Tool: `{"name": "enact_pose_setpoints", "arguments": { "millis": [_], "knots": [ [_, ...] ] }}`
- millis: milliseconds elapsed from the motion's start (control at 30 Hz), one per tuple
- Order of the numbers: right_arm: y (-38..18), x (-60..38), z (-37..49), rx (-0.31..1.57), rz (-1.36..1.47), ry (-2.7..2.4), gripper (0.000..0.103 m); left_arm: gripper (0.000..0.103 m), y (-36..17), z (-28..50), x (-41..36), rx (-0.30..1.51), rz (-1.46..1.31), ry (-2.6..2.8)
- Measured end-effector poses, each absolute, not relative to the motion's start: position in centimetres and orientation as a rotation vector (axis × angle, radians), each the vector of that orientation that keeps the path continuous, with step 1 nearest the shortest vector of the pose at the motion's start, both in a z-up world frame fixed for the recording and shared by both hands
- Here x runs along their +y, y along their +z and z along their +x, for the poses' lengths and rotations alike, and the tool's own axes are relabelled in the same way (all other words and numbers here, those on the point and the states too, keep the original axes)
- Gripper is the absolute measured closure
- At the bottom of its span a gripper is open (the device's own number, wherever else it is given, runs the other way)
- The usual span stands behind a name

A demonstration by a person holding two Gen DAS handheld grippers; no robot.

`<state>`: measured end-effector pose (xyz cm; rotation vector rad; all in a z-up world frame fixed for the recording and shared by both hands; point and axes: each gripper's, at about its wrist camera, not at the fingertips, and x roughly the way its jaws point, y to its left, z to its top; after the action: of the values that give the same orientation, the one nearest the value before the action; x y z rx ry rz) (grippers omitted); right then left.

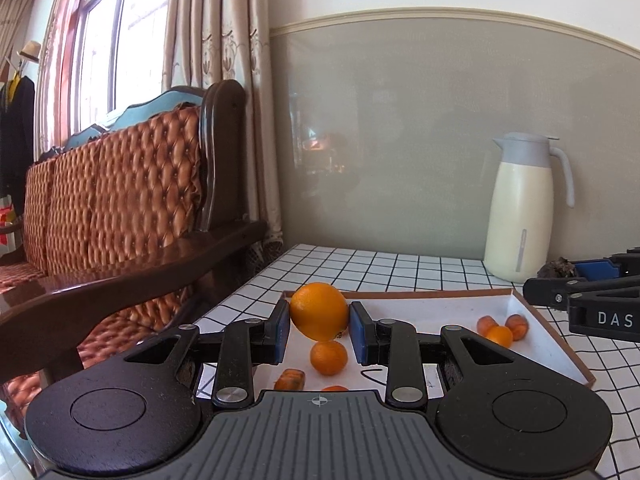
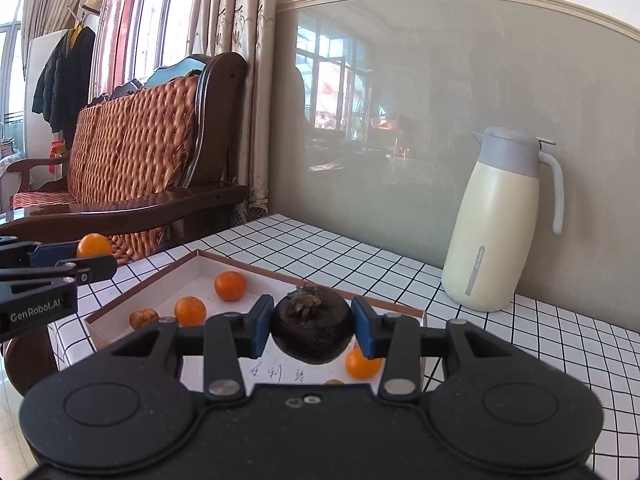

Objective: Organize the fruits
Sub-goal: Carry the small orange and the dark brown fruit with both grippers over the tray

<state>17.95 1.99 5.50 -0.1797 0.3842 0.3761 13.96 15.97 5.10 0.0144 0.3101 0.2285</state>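
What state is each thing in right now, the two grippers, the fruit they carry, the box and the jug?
left gripper: shut on the orange.
orange: held above the box.
right gripper: shut on the dark fruit.
dark fruit: held above the box, stem end up.
box: open, lying on the tiled table, small orange fruits loose inside.
jug: upright by the wall, lid on.

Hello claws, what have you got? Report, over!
Left claw shut on orange. Right claw shut on dark fruit. Both above white tray with small oranges. Nothing blocking.
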Motion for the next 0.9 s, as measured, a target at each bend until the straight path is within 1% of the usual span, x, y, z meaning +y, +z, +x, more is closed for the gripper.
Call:
{"name": "enact_pose_setpoints", "arguments": {
  "millis": [233, 900],
  "knots": [
    [5.3, 2.0, 20.0, 0.396, -0.183, 0.360, 0.069, 0.071, 5.3, 16.5, 16.9, 0.315, 0.007, 0.236],
    [3.7, 1.0, 26.5, 0.432, -0.179, 0.308, 0.069, 0.071, 3.3, 23.9, 17.5, 0.375, 0.037, 0.216]
  ]
}}
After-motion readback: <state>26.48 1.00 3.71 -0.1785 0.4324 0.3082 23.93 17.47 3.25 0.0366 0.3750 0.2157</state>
